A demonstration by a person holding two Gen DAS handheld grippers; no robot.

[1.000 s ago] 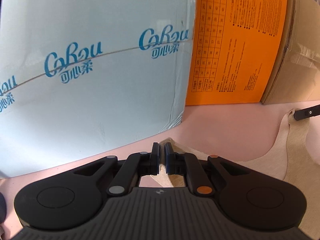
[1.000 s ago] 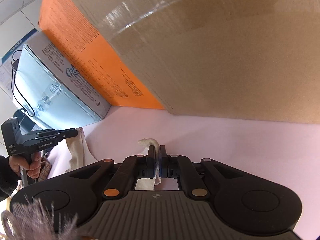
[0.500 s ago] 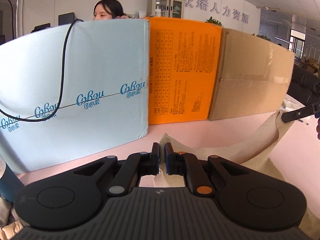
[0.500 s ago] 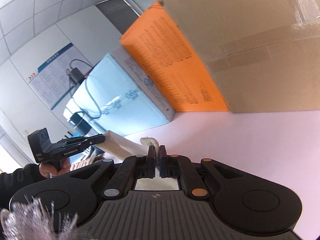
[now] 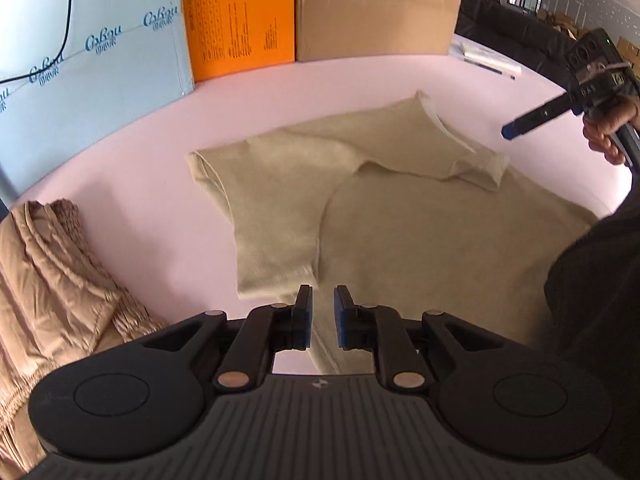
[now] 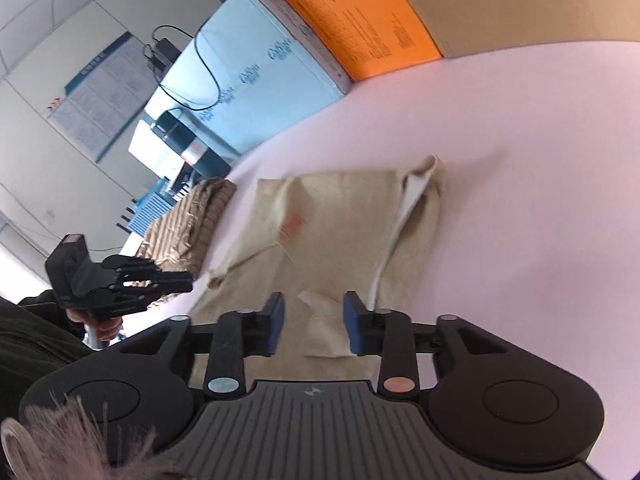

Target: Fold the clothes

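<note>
A beige T-shirt (image 5: 400,240) lies on the pink table (image 5: 140,220), its far part folded back over the body, one sleeve (image 5: 216,172) sticking out left. My left gripper (image 5: 323,300) hovers over the shirt's near left edge, jaws slightly apart, nothing clamped. In the right wrist view the same shirt (image 6: 336,216) lies flat with a red mark on it. My right gripper (image 6: 314,308) is open wide above a small raised fold. Each gripper shows in the other's view: the right gripper (image 5: 510,131) at the far right, the left gripper (image 6: 184,282) at the left.
A pale blue carton (image 5: 80,80), an orange box (image 5: 240,12) and a brown cardboard box (image 5: 376,4) line the table's far edge. A tan pleated garment (image 5: 52,280) is heaped at the left. A person's dark sleeve (image 5: 592,280) covers the near right.
Both grippers, earlier shut on the shirt's edge near the boxes, have drawn back toward the near side. The shirt now lies folded on the table and both jaws have opened off it.
</note>
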